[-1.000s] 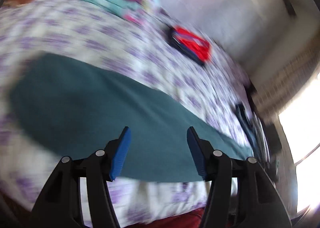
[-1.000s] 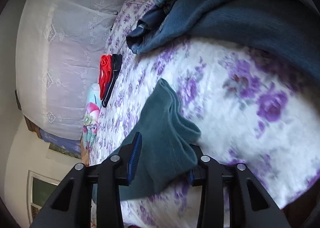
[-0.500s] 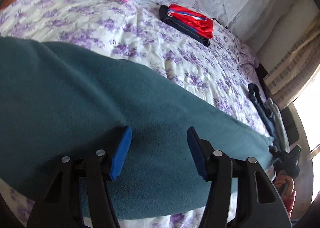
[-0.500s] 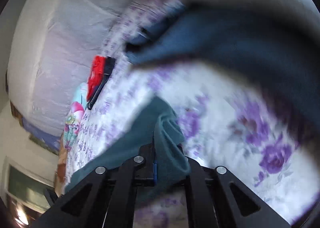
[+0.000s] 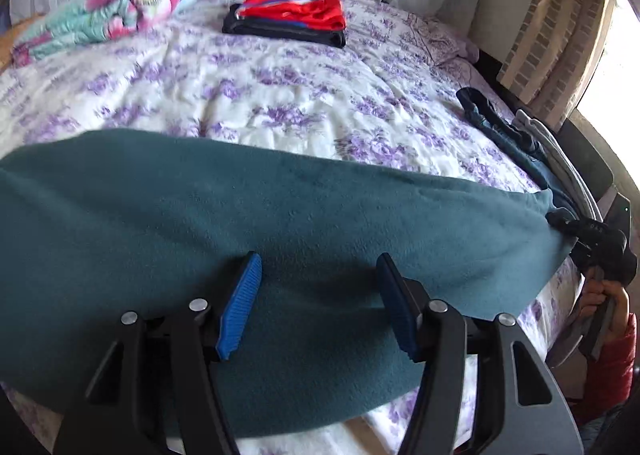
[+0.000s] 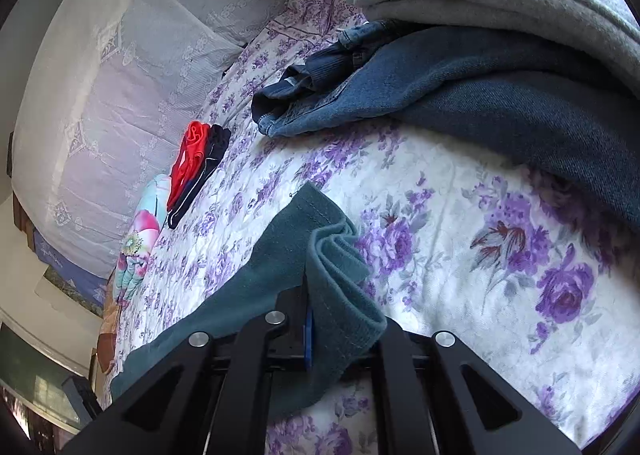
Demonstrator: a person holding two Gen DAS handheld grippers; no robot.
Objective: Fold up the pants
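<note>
Teal pants [image 5: 248, 223] stretched across centre of frame on floral bedspread [image 5: 256, 95]; left gripper [image 5: 318, 303] over them, jaws spread, nothing held; right gripper [image 6: 310, 329] clamped on bunched pants end, lower centre; red-black folded clothes [image 5: 288, 17] upper centre; jeans [image 6: 460, 83] upper right

No readable text, labels, brands or numbers visible in either wrist view.
</note>
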